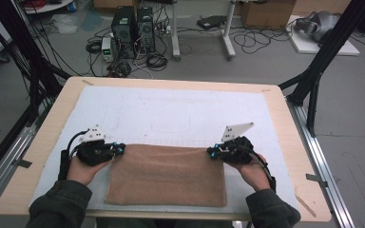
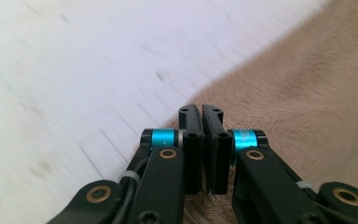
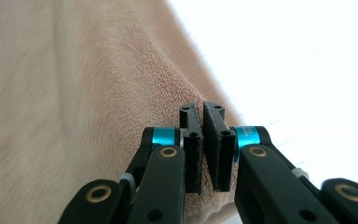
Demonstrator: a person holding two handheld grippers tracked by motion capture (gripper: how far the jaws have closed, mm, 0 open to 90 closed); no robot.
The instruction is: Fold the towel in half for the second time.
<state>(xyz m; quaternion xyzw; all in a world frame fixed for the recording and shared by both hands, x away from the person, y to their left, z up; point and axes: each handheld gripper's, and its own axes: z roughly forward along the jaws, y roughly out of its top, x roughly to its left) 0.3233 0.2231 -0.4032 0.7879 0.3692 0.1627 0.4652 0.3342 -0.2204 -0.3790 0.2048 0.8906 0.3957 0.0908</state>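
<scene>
Brown towel [image 1: 167, 175] lies flat, lower centre of the high view, on the white mat [image 1: 180, 114]. Left gripper [image 1: 121, 150] is pinched tight on the towel's upper-left corner, right gripper [image 1: 210, 152] likewise on the upper-right corner (jaws nearly meeting, cloth between them).

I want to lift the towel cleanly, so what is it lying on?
The brown towel lies flat on a white mat covering the wooden table. Whether anything lies beneath the towel is hidden by the cloth.
</scene>
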